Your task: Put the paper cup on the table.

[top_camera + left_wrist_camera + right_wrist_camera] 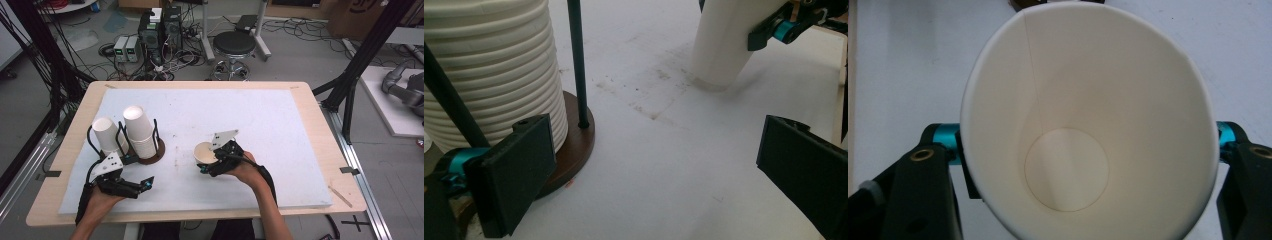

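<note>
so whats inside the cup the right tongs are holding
Nothing: the paper cup clamped by the right tongs shows a bare round bottom and a wall seam. The white mat directly under the cup is covered by it.

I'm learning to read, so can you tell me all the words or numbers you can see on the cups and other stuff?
No words or numbers can be read.
Held paper cup: plain white, no print.
Stacked cups on the holder: plain.
Cardboard box on the floor at the back: a dark mark, too blurred and cut off to read.
Grey boxes on the floor: labels too small to read.
</note>
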### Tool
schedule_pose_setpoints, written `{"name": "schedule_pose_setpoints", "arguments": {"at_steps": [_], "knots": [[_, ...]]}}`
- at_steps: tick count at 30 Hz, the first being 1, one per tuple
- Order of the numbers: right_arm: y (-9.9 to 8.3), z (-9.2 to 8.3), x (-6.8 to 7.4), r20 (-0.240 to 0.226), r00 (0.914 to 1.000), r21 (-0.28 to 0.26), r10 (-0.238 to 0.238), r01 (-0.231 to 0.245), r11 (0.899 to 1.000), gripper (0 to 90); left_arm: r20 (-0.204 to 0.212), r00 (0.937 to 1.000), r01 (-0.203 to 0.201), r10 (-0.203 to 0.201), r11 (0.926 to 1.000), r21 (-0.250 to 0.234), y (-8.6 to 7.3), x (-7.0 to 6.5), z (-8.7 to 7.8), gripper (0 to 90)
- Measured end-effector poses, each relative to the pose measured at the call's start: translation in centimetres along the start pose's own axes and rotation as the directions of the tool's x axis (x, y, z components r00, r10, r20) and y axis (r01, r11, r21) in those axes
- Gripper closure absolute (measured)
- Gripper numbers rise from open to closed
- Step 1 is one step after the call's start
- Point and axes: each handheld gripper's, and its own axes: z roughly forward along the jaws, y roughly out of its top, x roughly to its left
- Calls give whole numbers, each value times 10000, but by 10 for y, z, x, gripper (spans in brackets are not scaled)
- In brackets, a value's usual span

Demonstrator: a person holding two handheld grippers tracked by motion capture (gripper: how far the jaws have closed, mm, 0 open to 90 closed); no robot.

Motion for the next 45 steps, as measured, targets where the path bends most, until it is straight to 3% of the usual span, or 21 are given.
{"name": "schedule_pose_setpoints", "arguments": {"at_steps": [11,21,29,30,45], "knots": [[-1,11,3,-25,9999,409,-138,138,9991,281,-27,10000,-17,17,10000,-28,0,0,-1,23],[-1,12,3,-34,10000,380,-84,86,9992,257,-2,10000,-58,58,9999,-82,1,1,-2,23],[-2,14,2,-260,9997,278,6,1,9996,138,-19,10000,-29,29,9999,-106,1,0,-2,23],[-3,15,2,-402,9992,246,35,-25,9997,138,-31,10000,-46,46,9999,-95,0,0,-2,23],[-17,5,0,-230,9993,82,311,-309,9995,138,-100,9999,-49,47,9998,-174,0,1,-6,23]]}}
